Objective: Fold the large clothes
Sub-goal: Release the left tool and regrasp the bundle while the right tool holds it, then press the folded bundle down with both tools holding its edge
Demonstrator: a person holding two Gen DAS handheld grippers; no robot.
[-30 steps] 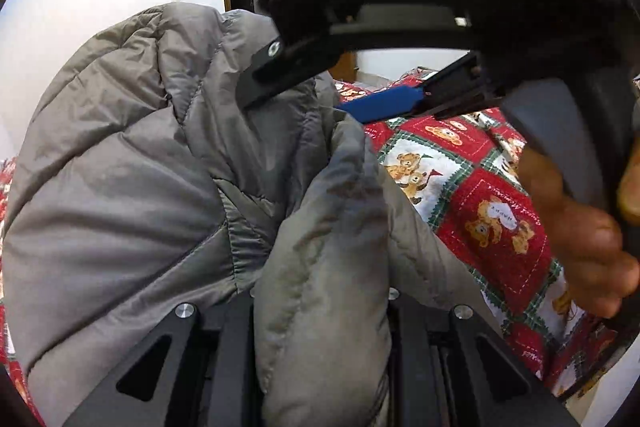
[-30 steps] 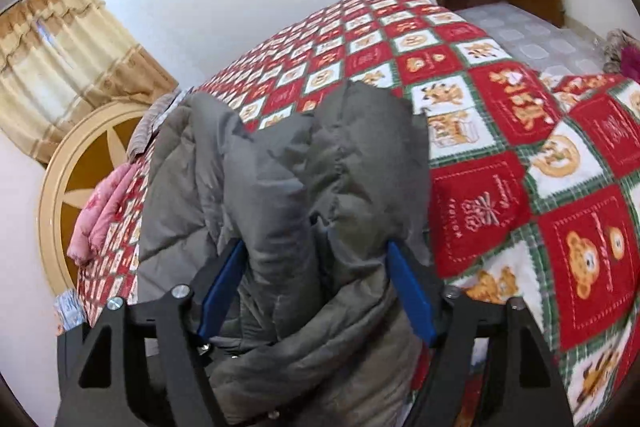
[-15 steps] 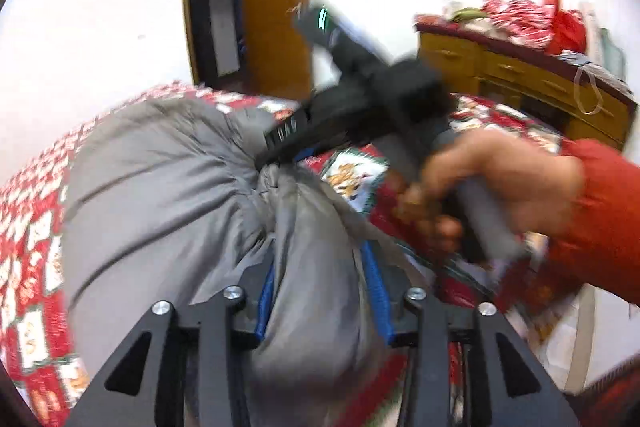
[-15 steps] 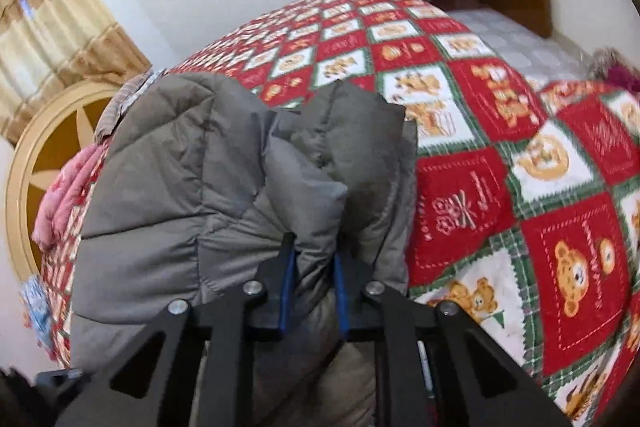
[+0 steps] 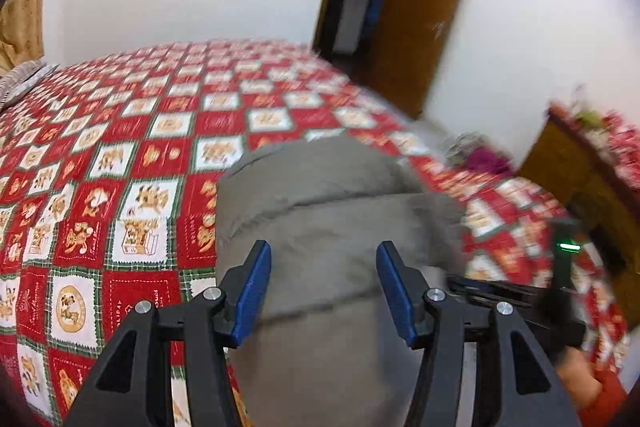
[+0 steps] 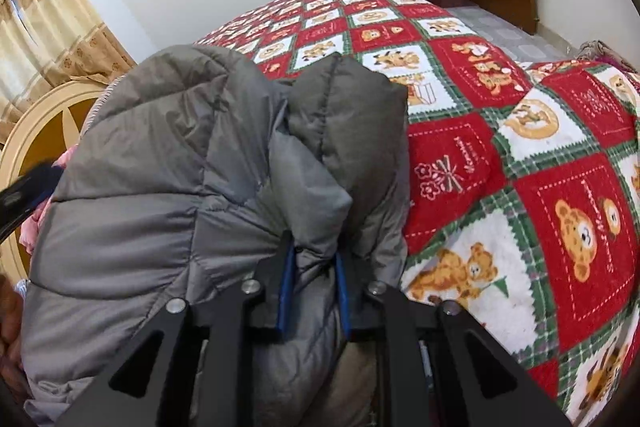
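A grey quilted puffer jacket (image 6: 168,187) lies bunched on a bed with a red, white and green teddy-bear quilt (image 6: 560,195). My right gripper (image 6: 314,267) is shut on a fold of the jacket near its right edge. In the left wrist view the jacket (image 5: 332,211) lies below and ahead of my left gripper (image 5: 322,279), whose blue pads (image 5: 252,291) stand wide apart with nothing pinched between them. The right gripper's black body (image 5: 520,307) shows at the right of that view, with a green light on it.
The quilt (image 5: 120,163) covers the bed out to a white wall. A brown door (image 5: 416,19) stands open at the back. A wooden dresser (image 5: 580,171) with clutter is at the right. A round headboard (image 6: 36,131), curtains and pink cloth are at the left.
My left gripper has opened and let go of the jacket, and its view has swung over the bed. My right gripper, open a second ago, stays shut on the jacket fold.
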